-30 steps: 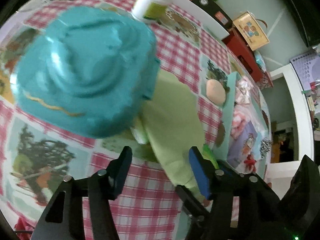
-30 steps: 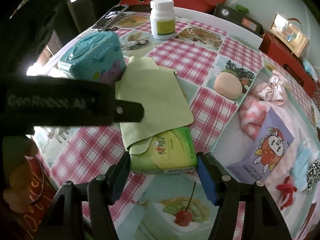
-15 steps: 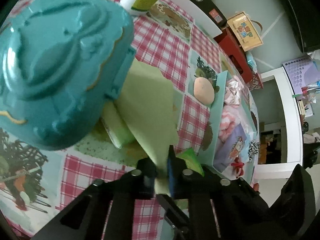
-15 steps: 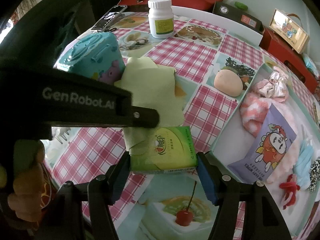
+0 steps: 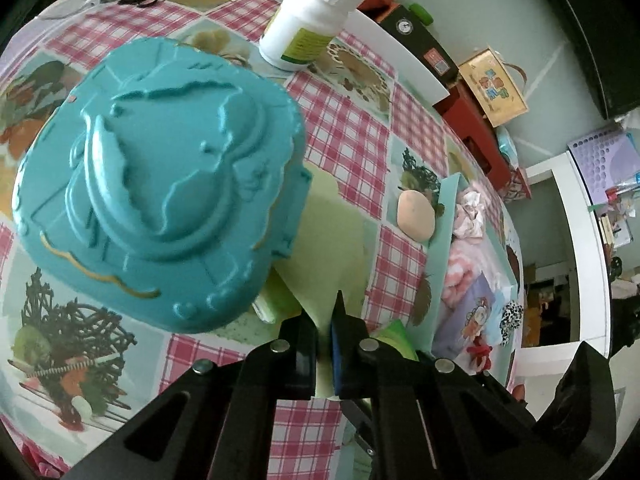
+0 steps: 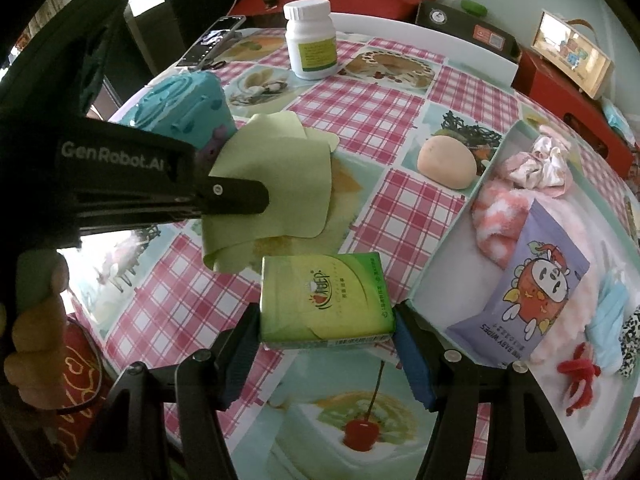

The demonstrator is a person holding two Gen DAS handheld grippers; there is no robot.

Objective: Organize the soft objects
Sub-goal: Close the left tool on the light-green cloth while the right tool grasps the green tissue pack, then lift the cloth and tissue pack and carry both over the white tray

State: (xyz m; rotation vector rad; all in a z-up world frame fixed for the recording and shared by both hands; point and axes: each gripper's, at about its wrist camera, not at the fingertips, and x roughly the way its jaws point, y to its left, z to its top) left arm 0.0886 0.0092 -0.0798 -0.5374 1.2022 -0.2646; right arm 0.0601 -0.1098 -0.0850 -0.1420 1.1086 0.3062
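Item: green cloth (image 6: 276, 176), pinched for lifting.
Left gripper (image 5: 325, 334) clamped on its near edge; right gripper (image 6: 326, 350) grips tissue pack (image 6: 324, 300), steadying it.

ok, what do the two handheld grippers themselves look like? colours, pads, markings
Both are matte black plastic with angular, cut-out finger arms and silver pivot pins. The left gripper and the right gripper each carry one black pad and one blue ribbed pad on their fingers. The left gripper's body, seen from the right wrist view, bears white "GenRobot.AI" lettering. No cables or sleeves show.
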